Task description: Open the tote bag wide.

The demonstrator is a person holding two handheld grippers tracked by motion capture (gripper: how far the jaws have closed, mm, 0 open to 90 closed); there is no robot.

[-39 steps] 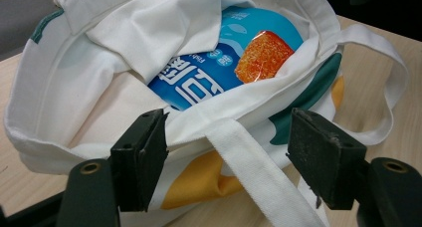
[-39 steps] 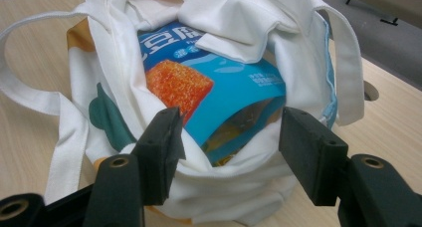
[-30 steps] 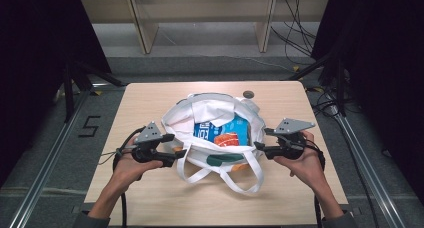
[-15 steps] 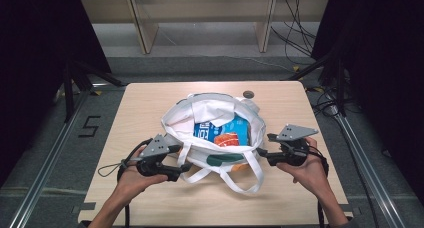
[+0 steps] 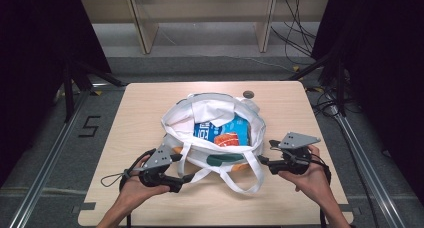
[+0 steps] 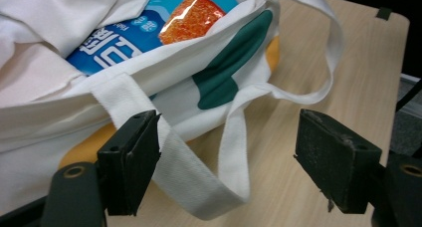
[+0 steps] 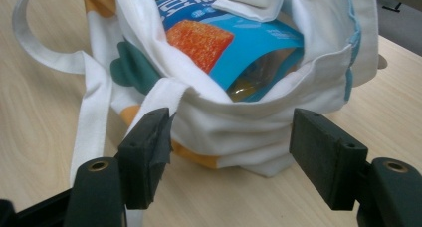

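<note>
The white tote bag (image 5: 212,133) lies near the middle of the surface (image 5: 150,98), mouth gaping upward, and serves as the landmark here. Nearest the person, on the bag's near-left side, the left gripper (image 5: 186,177) has its fingers (image 6: 130,167) standing apart; they have just been opening, and one strap (image 6: 164,157) of the bag lies slack between them without being pressed, as the left gripper view shows. On the bag's near-right side the right gripper (image 5: 264,163) also has its fingers (image 7: 147,155) spread; they too have just been opening, and the bag's rim sits in front of the gap, not clamped.

Inside the bag a blue snack packet (image 5: 222,133) with an orange patch lies flat, so the packing looks done, or at least well advanced. What seems left is to gather the two straps and close or lift the bag; neither strap is held at this point.

For room: a loop of strap (image 5: 252,180) trails from the bag toward the near edge of the surface, with bare wood on both sides of it. Left and right of the bag there is open surface out to the side edges. Beyond the bag a small dark round thing (image 5: 248,94) sits just past its far rim, close to the far edge; past that lie the floor and wooden shelf legs (image 5: 142,33).
</note>
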